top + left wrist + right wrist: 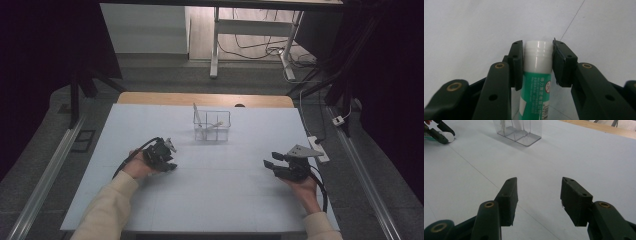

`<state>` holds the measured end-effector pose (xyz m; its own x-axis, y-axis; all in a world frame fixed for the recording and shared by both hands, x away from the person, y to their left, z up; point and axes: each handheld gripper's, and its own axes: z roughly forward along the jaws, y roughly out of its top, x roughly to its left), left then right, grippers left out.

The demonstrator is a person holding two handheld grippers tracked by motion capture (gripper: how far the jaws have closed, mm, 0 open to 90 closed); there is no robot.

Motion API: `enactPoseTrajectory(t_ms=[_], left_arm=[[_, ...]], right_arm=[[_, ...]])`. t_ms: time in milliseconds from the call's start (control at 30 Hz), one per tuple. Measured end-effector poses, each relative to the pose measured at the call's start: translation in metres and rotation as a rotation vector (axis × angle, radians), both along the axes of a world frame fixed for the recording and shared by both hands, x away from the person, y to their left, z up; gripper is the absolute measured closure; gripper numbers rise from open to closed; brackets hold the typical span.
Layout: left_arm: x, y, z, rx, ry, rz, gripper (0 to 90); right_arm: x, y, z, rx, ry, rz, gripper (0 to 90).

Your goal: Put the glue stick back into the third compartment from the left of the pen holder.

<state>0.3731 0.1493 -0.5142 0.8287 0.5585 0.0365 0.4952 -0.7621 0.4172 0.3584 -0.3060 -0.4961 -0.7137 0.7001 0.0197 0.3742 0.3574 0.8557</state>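
The glue stick (537,75), a green-labelled tube with a white cap, lies on the pale worktop (225,185) at my left side, and my left fingers (537,63) are clamped on it: both black pads press against the white cap end, one on each side, with the green body running back between the finger arms toward the camera. In the right gripper view the white cap (449,137) shows at the top left corner, pinched by those left fingers (439,130). From the high view my left gripper (161,154) sits low over the worktop left of centre, my hand wrapped round it.

Beyond it, toward the far edge of the worktop, stands a clear plastic organiser (212,126) with several compartments, a thin white stick leaning up out of it; it stands well apart from the glue stick.

My right fingers (539,195) hang open over bare worktop, nothing between them, and my right gripper (286,164) rests in my hand at the right side, well apart from the organiser.
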Motion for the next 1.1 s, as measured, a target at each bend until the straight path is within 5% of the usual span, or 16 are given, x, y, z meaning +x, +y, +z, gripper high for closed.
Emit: enactPoseTrajectory(t_ms=[100, 300, 567, 1100], left_arm=[[0.0, 0.002, 0.003, -0.02, -0.019, 0.018, 64.9], [-0.005, 0.007, 0.018, -0.124, -0.072, 0.058, 65.2], [-0.012, 0.01, 0.033, -0.221, -0.132, 0.056, 65.3], [-0.013, 0.014, 0.038, -0.244, -0.155, 0.075, 65.3]], right_arm=[[0.0, 0.0, 0.0, 0.0, 0.002, 0.0, 47.4], [0.0, 0.0, -0.001, -0.001, 0.006, 0.003, 47.3], [0.0, 0.002, -0.003, -0.01, 0.017, 0.011, 47.3], [0.0, 0.011, -0.01, -0.055, 0.034, 0.033, 46.4]])
